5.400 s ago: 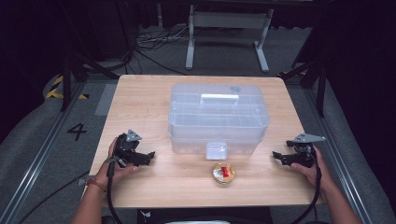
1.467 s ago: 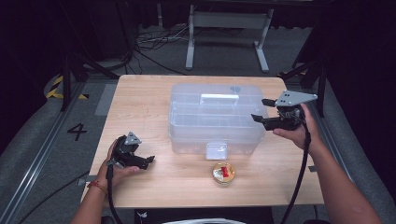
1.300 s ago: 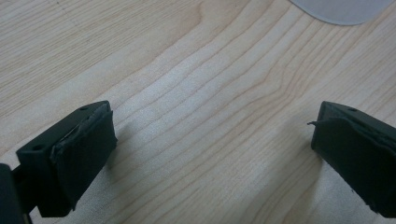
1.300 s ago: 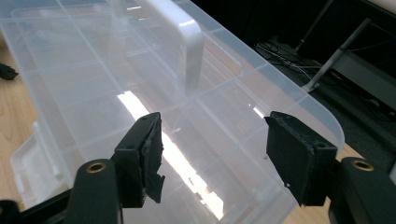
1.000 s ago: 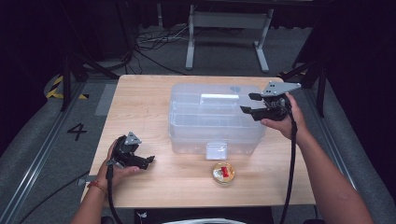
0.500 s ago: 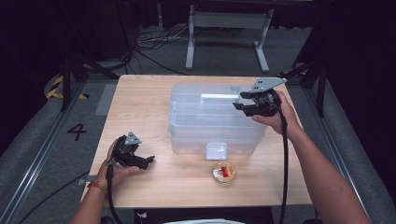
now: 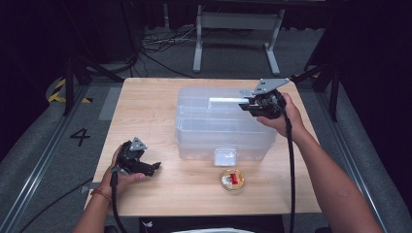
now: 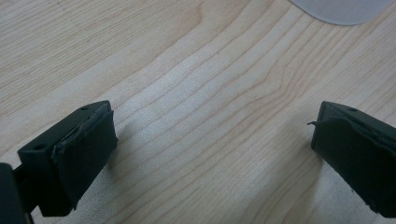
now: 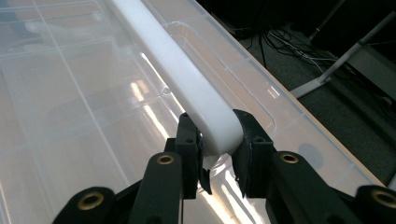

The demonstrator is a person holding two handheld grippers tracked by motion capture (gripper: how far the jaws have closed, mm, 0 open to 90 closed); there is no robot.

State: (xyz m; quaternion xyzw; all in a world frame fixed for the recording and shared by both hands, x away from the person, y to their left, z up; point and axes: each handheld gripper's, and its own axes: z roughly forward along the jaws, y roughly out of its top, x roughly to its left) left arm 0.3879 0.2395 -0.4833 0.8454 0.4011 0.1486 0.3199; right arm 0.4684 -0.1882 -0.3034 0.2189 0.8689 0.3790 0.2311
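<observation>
A clear plastic storage box with a lid stands in the middle of the table. A white handle lies on the lid. My right gripper is over the lid's right side, shut on the near end of the white handle. My left gripper rests low over the wood at the front left, held in a hand. Its jaws stand wide apart in the left gripper view with bare table between them.
A small round clear container with something red inside sits on the table in front of the box. The box has a white front latch. Cables and a metal stand lie on the floor beyond the table.
My right gripper rose from the table's front right, moved left over the box lid, and closed on the handle's end. The left gripper stayed put.
</observation>
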